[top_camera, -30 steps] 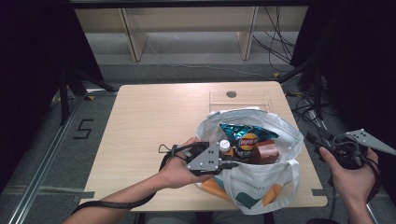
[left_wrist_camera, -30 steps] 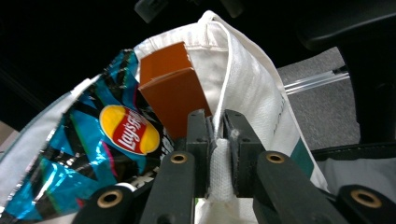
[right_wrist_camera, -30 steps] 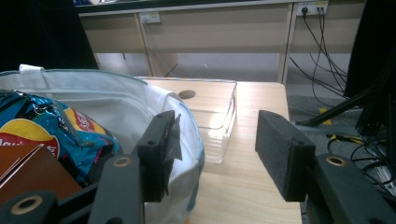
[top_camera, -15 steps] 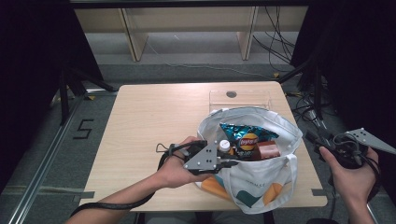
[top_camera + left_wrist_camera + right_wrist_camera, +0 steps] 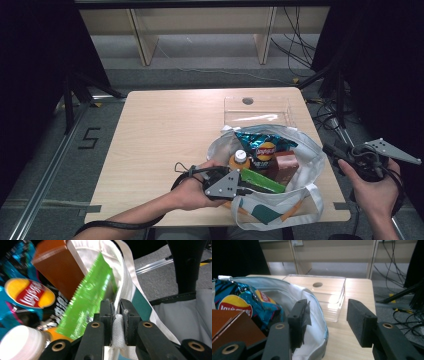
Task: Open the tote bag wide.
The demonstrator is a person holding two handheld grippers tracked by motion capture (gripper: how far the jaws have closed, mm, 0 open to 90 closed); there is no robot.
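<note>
A light wooden table [image 5: 165, 145] is set on a grey floor, with pale shelving along the far wall and black cables trailing at the right. The number 5 is marked in dark tape [image 5: 89, 137] on the floor to the table's left. A clear plastic box [image 5: 257, 111] with a round hole in its top is placed at the table's far right side.

A white fabric tote bag [image 5: 300, 197] with teal and orange patches is laid open at the near right part of the table, just in front of the clear box. Inside it are seen a blue crisp packet [image 5: 262, 147] with a red and yellow logo, a brown rectangular carton [image 5: 286, 165], a bright green flat packet [image 5: 261, 181] and an orange bottle with a white cap [image 5: 240, 159].

The left gripper [image 5: 117, 322] is held at the bag's near left rim, and its black jaws are pressed together on a fold of the white fabric, with the green packet just beside them inside the bag.

The right gripper [image 5: 328, 321] is held off the table's right edge, apart from the bag, and its jaws are spread with nothing between them; the bag's rim is seen just beyond its left jaw.
</note>
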